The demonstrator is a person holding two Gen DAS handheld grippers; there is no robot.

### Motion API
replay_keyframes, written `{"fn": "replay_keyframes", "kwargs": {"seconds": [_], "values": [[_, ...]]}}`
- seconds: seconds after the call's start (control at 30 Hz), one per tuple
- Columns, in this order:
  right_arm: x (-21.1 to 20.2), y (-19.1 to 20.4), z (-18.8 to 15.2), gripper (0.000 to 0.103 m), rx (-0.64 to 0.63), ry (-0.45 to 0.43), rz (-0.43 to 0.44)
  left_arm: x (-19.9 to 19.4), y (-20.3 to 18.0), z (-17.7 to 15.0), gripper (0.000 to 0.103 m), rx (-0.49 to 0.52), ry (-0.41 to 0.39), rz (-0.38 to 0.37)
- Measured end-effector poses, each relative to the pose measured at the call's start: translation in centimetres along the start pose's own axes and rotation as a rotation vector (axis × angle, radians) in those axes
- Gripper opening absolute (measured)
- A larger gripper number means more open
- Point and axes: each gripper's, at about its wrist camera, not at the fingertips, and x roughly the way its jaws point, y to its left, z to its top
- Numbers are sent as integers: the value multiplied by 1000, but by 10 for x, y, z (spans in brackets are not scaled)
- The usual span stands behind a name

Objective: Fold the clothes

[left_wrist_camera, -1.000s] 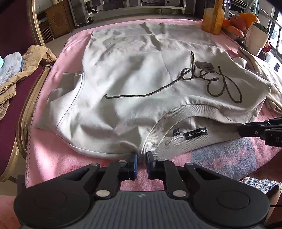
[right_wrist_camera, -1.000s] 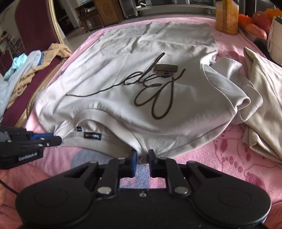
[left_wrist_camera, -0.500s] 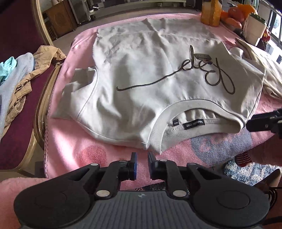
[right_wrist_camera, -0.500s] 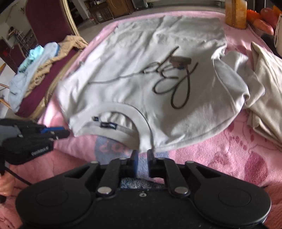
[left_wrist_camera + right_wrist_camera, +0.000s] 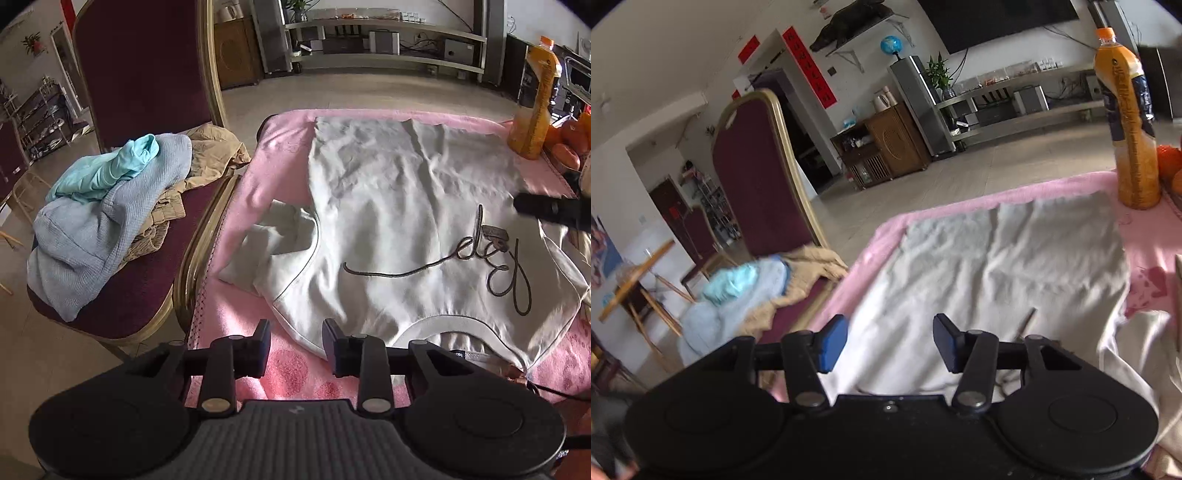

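Observation:
A pale grey sweatshirt [image 5: 399, 206] with dark looping script lies spread flat on the pink blanket [image 5: 255, 173], collar toward me. Its left sleeve [image 5: 273, 240] is folded in beside the body. My left gripper [image 5: 295, 334] hovers above the near shoulder edge, its jaws opening, with only blanket showing between them. My right gripper [image 5: 890, 330] hangs above the sweatshirt [image 5: 997, 266], tipped up toward the room. Its jaws are opening wider and hold nothing. In the left wrist view the right gripper [image 5: 546, 210] shows as a dark bar at the right edge.
A maroon chair [image 5: 147, 74] to the left of the table carries a pile of blue and tan clothes [image 5: 110, 206]. An orange drink bottle [image 5: 1130, 122] and some oranges [image 5: 569, 144] stand at the far right corner. A beige garment [image 5: 1137, 350] lies to the right.
Both grippers were shut on the sweatshirt's near edge. They have let it go, risen and opened, and the right view has tilted up toward the room.

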Motion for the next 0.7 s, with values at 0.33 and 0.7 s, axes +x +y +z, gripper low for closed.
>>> {"fn": "replay_keyframes", "kwargs": {"seconds": [0.33,0.7], "values": [[5,-28,-11,54,172,137,61,9,-23,8,36,19,15,-19],[21,-39,-25,56,199,202,-22,40,-9,-5,36,-15,82,-79]]}}
